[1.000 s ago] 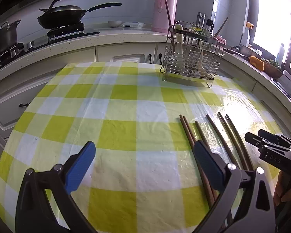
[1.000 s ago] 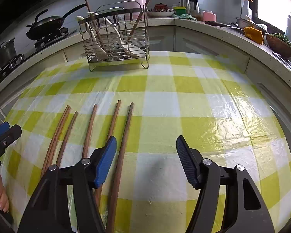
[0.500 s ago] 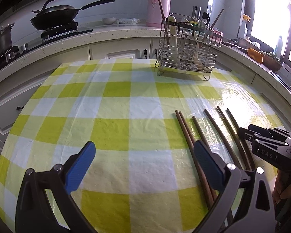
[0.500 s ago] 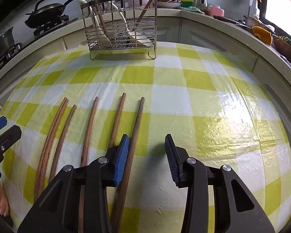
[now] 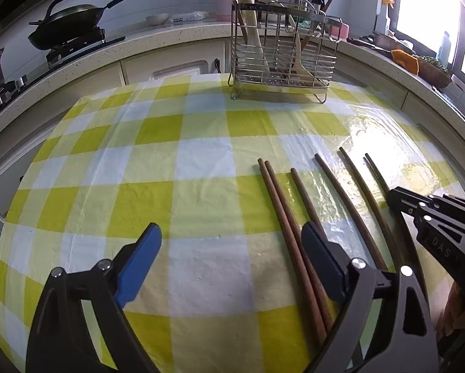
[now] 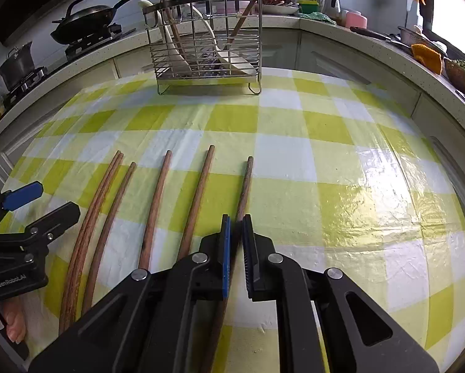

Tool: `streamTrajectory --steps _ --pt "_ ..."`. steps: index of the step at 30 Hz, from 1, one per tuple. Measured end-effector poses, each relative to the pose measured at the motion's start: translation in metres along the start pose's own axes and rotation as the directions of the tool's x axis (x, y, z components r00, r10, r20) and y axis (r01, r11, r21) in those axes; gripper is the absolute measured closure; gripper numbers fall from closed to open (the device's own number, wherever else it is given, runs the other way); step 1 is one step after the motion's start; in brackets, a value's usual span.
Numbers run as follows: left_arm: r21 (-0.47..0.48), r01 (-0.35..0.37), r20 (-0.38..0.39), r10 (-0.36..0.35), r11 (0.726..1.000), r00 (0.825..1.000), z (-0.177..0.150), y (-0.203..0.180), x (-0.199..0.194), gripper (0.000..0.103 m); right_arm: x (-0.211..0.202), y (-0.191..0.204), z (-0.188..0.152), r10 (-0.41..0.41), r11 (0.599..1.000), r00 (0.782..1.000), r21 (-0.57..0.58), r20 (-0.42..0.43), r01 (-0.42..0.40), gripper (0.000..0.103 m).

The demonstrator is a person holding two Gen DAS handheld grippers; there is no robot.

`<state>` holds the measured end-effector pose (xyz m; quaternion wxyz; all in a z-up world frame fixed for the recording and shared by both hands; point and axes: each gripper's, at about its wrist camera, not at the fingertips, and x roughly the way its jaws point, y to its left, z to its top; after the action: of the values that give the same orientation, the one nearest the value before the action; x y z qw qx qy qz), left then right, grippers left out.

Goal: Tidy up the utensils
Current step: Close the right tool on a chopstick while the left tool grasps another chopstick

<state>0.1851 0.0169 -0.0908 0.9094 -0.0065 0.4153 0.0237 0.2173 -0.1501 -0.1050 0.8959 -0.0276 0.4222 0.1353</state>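
Note:
Several brown wooden chopsticks (image 6: 157, 199) lie side by side on the yellow-checked tablecloth (image 6: 294, 161); they also show in the left wrist view (image 5: 282, 214). My right gripper (image 6: 236, 227) is shut on the rightmost chopstick (image 6: 244, 186), low at the table. My left gripper (image 5: 229, 248) is open and empty, just left of the chopsticks. A wire utensil rack (image 6: 206, 49) holding spoons and chopsticks stands at the table's far side, also in the left wrist view (image 5: 282, 49).
A counter (image 5: 170, 40) wraps behind the table, with a wok (image 5: 74, 25) on a stove, a pink thermos and bottles. An orange cloth (image 6: 426, 57) and a bowl sit on the right counter.
My right gripper moved forward and down and closed its jaws around the rightmost chopstick. My left gripper moved closer to the table and stayed open.

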Motion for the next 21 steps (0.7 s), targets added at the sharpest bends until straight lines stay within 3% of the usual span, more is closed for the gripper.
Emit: streamTrajectory --steps 2,10,15,21 --pt "0.003 -0.029 -0.024 0.029 1.000 0.999 -0.001 -0.002 0.006 0.017 -0.001 -0.002 0.000 0.010 1.000 1.000 0.012 0.001 -0.010 0.092" --pt "-0.011 -0.031 -0.042 0.030 0.999 0.999 -0.002 -0.002 0.011 0.017 -0.001 -0.005 -0.001 0.030 0.999 1.000 0.026 0.002 -0.030 0.092" --pt "0.016 -0.019 -0.034 0.020 1.000 0.999 -0.003 -0.010 0.009 0.042 -0.001 -0.005 -0.001 0.026 1.000 1.000 0.016 -0.001 -0.026 0.092" --pt "0.037 -0.004 -0.026 0.005 0.999 1.000 -0.002 -0.016 0.008 0.056 0.001 0.001 0.001 0.005 1.000 1.000 -0.019 -0.005 -0.005 0.092"
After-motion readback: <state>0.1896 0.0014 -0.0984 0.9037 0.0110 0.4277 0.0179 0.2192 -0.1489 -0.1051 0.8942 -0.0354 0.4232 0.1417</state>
